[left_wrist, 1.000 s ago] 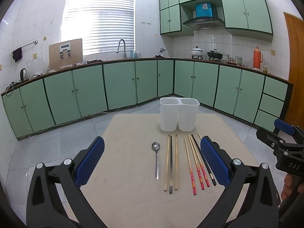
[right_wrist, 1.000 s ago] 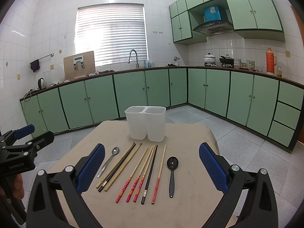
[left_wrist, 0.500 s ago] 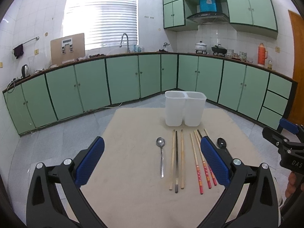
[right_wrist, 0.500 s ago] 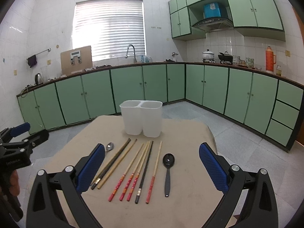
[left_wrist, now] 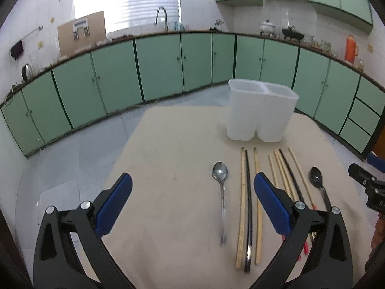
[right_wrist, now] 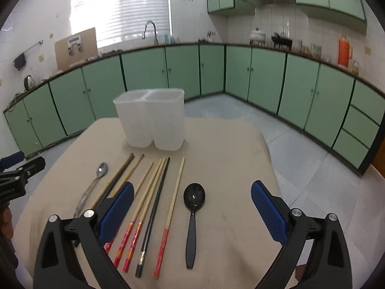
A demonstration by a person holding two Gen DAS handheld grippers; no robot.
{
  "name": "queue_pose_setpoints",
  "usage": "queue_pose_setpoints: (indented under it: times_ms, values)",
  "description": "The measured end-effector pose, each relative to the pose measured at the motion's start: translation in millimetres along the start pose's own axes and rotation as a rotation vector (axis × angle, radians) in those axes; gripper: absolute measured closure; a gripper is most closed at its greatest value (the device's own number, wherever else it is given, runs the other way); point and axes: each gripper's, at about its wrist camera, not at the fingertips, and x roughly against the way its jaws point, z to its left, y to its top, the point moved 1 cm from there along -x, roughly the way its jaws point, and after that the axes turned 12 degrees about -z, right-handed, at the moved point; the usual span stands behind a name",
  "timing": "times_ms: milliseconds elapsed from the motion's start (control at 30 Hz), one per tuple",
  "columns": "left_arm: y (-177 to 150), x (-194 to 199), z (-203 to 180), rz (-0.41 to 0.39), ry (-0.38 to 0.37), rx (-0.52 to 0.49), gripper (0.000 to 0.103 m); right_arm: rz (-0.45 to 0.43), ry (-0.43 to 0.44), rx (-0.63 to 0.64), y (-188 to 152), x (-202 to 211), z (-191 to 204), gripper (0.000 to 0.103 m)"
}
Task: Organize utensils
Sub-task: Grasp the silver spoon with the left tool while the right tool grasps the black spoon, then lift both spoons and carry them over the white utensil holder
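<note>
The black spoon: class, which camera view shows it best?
The right wrist view: the whole black spoon lies unobstructed on the table. In the left wrist view it sits near the edge, its handle end hidden behind a gripper arm.

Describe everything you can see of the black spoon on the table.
The glossy black plastic-looking spoon lies flat on the beige table, bowl facing up and pointing toward the white two-compartment plastic holder, with its long, straight handle toward the camera. It sits at the right end of the utensil row, just right of the red-tipped wooden chopstick without touching it. Nothing grips it; it touches only the table.
</note>
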Motion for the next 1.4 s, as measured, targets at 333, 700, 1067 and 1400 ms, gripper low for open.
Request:
queue_pose_setpoints:
  times_ms: [333,700,1067,1400]
  values:
    - [-17,-90,-18,0.18,0.002,-0.051,0.005,0.184,-0.004,0.0,-17,-79,-11,0.02]
    - [-25,-133,-32,0.294,-0.041,-0.043,0.026,0.285,-0.021,0.019,-23,-104,-12,0.03]
    - [-25,-133,-30,0.323,-0.053,-0.036,0.042,0.349,-0.035,0.0,-27,-116,-10,0.042]
    - [-24,-119,-41,0.337,-0.119,-0.025,0.075,0.352,-0.017,-0.004,-23,-115,-12,0.069]
